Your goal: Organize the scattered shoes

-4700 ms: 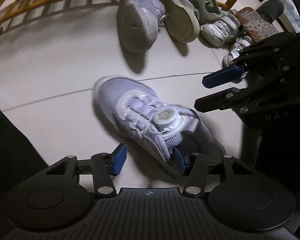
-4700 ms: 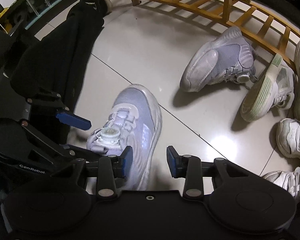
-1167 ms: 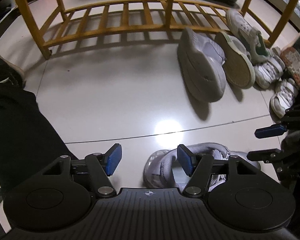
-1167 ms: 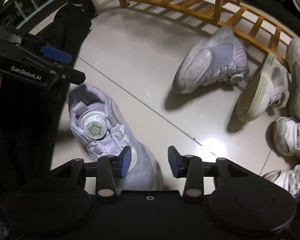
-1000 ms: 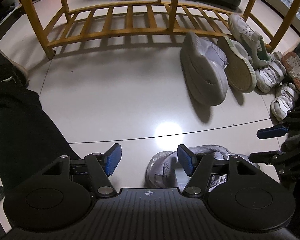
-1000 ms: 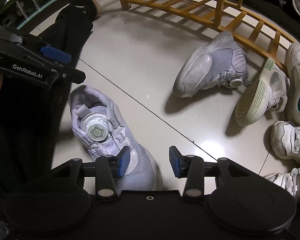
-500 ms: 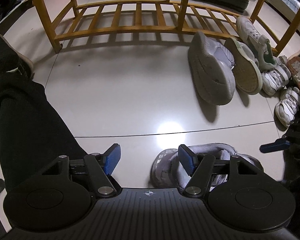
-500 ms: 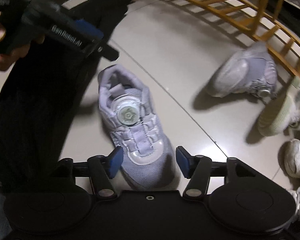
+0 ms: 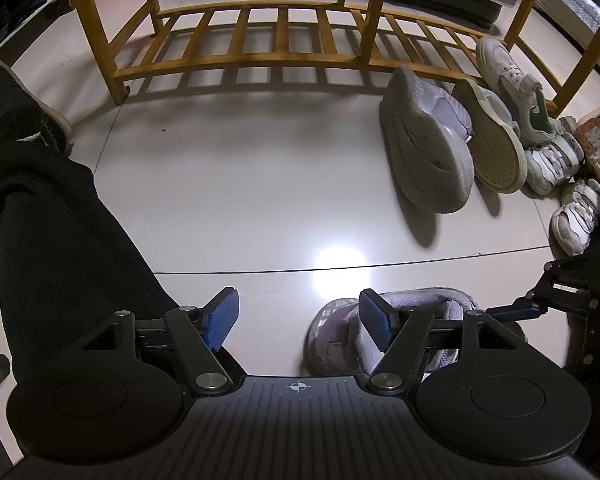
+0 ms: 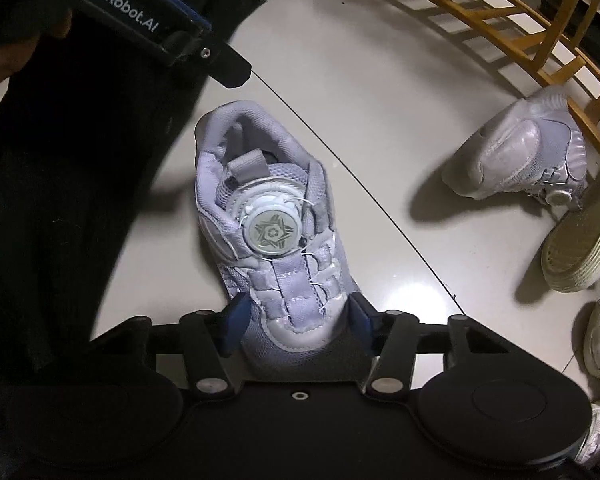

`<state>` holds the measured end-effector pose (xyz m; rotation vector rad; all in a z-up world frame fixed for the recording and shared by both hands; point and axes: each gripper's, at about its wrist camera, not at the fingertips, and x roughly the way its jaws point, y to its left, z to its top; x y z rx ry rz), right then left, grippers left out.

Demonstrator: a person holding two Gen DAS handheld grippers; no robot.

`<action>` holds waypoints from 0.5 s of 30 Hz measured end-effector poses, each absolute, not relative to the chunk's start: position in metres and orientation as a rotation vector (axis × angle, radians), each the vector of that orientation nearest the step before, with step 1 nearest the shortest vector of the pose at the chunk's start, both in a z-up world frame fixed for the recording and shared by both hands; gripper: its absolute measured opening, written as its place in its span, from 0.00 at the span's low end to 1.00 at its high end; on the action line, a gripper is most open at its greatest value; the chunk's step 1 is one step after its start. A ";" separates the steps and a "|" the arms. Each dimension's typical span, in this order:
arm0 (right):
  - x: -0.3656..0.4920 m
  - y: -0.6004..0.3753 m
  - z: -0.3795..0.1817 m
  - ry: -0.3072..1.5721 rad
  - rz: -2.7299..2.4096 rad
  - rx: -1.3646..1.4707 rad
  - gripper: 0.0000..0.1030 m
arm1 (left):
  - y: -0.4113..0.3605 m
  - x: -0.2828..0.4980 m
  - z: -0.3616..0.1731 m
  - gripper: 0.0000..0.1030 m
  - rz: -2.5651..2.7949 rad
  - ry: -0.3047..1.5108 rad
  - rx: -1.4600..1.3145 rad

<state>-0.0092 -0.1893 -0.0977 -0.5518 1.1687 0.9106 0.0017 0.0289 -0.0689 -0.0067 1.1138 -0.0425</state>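
Shoes lie scattered over a pale tiled floor [image 9: 228,200] in front of a low wooden shoe rack [image 9: 260,40]. One lavender sneaker [image 10: 268,248] with a round dial closure [image 10: 271,236] stands upright on the floor, near the person's black trouser leg [image 9: 60,220]. In the right wrist view its toe points toward the camera and its heel opening faces away. The right gripper [image 10: 296,316] points steeply down over the toe, and its blue-padded fingers [image 10: 236,316] straddle the forefoot, one on each side. They have just been closing with the sneaker between them; the pads sit right at the shoe's sides, but whether they press on it I cannot tell.

The left gripper [image 9: 296,316] hangs beside the same sneaker with its fingers [image 9: 222,318] spread apart and nothing held. Only bare floor shows in the gap, while the sneaker's heel end peeks out behind the right-hand finger in the left wrist view.

Farther away, to the right, the matching lavender sneaker [image 9: 428,148] lies tipped on its side, sole facing the left wrist camera, just in front of the rack. Just beside it, a white sneaker with a pale green sole [image 9: 494,140] also lies on its side, and another white and green one [image 9: 512,84] rests against the rack's lower rail. Small white strap shoes [image 9: 552,160] and a shoe with a reddish studded sole [image 9: 598,156] crowd the far right edge.
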 end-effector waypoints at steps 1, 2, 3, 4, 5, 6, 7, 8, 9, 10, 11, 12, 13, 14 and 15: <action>-0.008 -0.191 -0.097 1.179 0.908 -0.530 0.50 | 0.029 0.002 -0.069 0.66 -0.043 1.114 -0.007; -0.008 -0.192 -0.097 1.180 0.908 -0.522 0.50 | 0.029 0.002 -0.069 0.66 -0.043 1.114 -0.007; -0.009 -0.192 -0.097 1.176 0.910 -0.525 0.51 | 0.029 0.002 -0.069 0.66 -0.044 1.115 -0.007; -0.010 -0.192 -0.097 1.170 0.915 -0.532 0.52 | 0.029 0.002 -0.069 0.66 -0.044 1.115 -0.008; -0.011 -0.192 -0.096 1.166 0.921 -0.539 0.57 | 0.029 0.002 -0.069 0.66 -0.045 1.115 -0.008; -0.012 -0.192 -0.095 1.158 0.926 -0.547 0.60 | 0.028 0.002 -0.069 0.66 -0.045 1.115 -0.008; -0.013 -0.192 -0.093 1.145 0.931 -0.556 0.65 | 0.029 0.002 -0.069 0.66 -0.045 1.115 -0.008; -0.015 -0.191 -0.091 1.132 0.936 -0.565 0.72 | 0.029 0.002 -0.068 0.66 -0.043 1.113 -0.009; -0.016 -0.192 -0.088 1.116 0.939 -0.567 0.75 | 0.030 0.002 -0.068 0.66 -0.041 1.111 -0.011; -0.016 -0.193 -0.085 1.098 0.937 -0.561 0.81 | 0.031 0.001 -0.067 0.66 -0.039 1.109 -0.012; -0.016 -0.195 -0.081 1.082 0.932 -0.551 0.81 | 0.032 0.001 -0.066 0.67 -0.034 1.107 -0.015; -0.015 -0.197 -0.078 1.072 0.923 -0.537 0.82 | 0.034 0.001 -0.066 0.67 -0.029 1.106 -0.019; -0.013 -0.200 -0.075 1.064 0.913 -0.520 0.82 | 0.034 0.001 -0.066 0.67 -0.027 1.105 -0.021; -0.011 -0.203 -0.072 1.059 0.901 -0.503 0.82 | 0.035 0.002 -0.066 0.67 -0.024 1.106 -0.025; -0.009 -0.206 -0.070 1.056 0.889 -0.487 0.82 | 0.035 0.002 -0.066 0.67 -0.024 1.106 -0.025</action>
